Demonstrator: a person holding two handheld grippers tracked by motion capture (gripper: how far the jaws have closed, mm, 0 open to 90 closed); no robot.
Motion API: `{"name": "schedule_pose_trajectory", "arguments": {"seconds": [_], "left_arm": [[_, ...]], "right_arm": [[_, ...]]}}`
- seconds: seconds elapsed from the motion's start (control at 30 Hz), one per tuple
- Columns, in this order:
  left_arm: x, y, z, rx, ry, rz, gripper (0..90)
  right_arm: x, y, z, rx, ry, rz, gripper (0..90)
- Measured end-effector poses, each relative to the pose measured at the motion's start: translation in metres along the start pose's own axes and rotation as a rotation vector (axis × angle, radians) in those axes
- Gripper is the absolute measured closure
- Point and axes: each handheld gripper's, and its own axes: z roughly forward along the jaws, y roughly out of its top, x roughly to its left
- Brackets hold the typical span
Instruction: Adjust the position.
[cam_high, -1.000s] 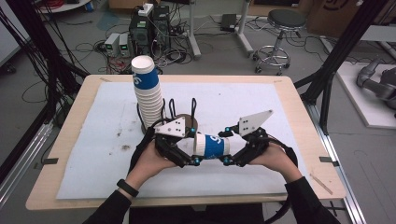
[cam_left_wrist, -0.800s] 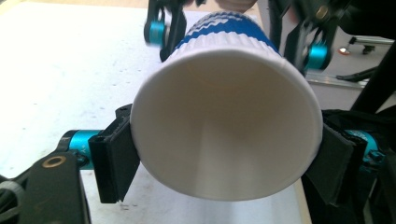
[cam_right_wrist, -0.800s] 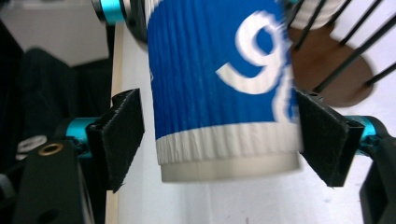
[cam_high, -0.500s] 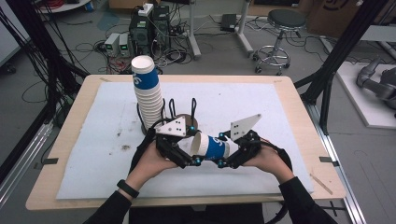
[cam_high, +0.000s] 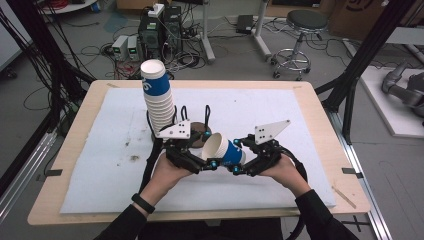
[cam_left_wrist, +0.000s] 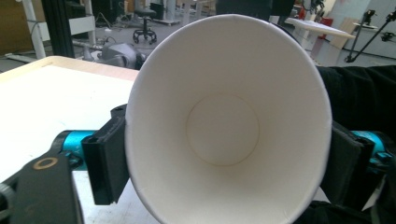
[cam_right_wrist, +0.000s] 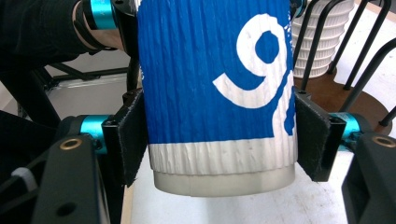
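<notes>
A blue-and-white paper cup (cam_high: 227, 150) hangs on its side above the white mat, between my two grippers. My left gripper (cam_high: 207, 148) has just been closing; its pads now press on the cup's wall near the rim. Its own view looks straight into the empty cup (cam_left_wrist: 224, 126), with a black pad (cam_left_wrist: 107, 163) on each side. My right gripper (cam_high: 239, 156) has been closing too and is shut on the cup's lower end. In the right gripper view the blue wall (cam_right_wrist: 215, 84) sits between the pads (cam_right_wrist: 135, 140), and the white base sticks out below them.
A tall stack of the same cups (cam_high: 157, 100) stands in a black wire holder (cam_high: 206, 114) on a brown disc (cam_right_wrist: 345, 98), just behind my left hand. A white mat (cam_high: 300, 115) covers most of the wooden table (cam_high: 75, 130). Stools, cables and frames stand beyond it.
The cup lay level between the grippers; now its open mouth is tipped up and to the left. Both hands are about where they were.
</notes>
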Motion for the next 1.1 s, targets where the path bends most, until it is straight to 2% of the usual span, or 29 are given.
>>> {"name": "schedule_pose_trajectory", "arguments": {"seconds": [0.1,0.17,0.27,0.4,0.5,0.53,0.6,0.63,0.67,0.7,0.77,0.93,1.07,1.1], "left_arm": [[0.000,0.001,0.000,0.033,-0.005,0.014,20.1],[-0.002,0.004,0.001,0.066,0.003,0.039,20.7],[-0.005,0.007,0.003,0.139,0.020,0.084,20.9],[-0.008,0.011,0.006,0.228,0.033,0.123,21.2],[-0.008,0.015,0.007,0.260,0.030,0.124,21.3],[-0.008,0.016,0.007,0.262,0.027,0.125,21.4],[-0.008,0.018,0.007,0.267,0.024,0.121,21.4],[-0.008,0.018,0.007,0.261,0.028,0.119,21.2],[-0.008,0.018,0.006,0.241,0.035,0.112,17.9],[-0.008,0.018,0.006,0.201,0.038,0.099,17.9],[-0.010,0.015,0.006,0.098,0.053,0.082,14.5],[-0.011,0.010,0.008,-0.040,0.049,0.029,12.8],[-0.011,0.010,0.009,-0.093,0.044,0.020,13.4],[-0.011,0.010,0.010,-0.107,0.031,0.008,13.4]], "right_arm": [[0.001,0.000,0.001,0.018,-0.005,0.003,28.7],[0.002,0.001,0.002,0.053,-0.014,-0.015,27.8],[0.007,0.006,0.004,0.108,-0.061,-0.046,22.3],[0.012,0.011,0.008,0.162,-0.079,-0.082,22.3],[0.012,0.008,0.016,0.226,-0.086,-0.088,24.2],[0.011,0.006,0.020,0.240,-0.084,-0.086,29.0],[0.010,0.004,0.022,0.237,-0.083,-0.090,29.5],[0.010,0.004,0.022,0.230,-0.080,-0.093,30.0],[0.008,0.002,0.020,0.190,-0.064,-0.084,30.0],[0.008,0.002,0.020,0.190,-0.064,-0.084,30.0],[0.005,0.000,0.017,0.125,-0.045,-0.061,30.0],[0.004,-0.002,0.013,-0.012,-0.024,-0.012,30.0],[0.004,-0.003,0.013,-0.080,0.000,0.008,30.0],[0.004,-0.003,0.013,-0.080,0.000,0.008,30.0]]}}
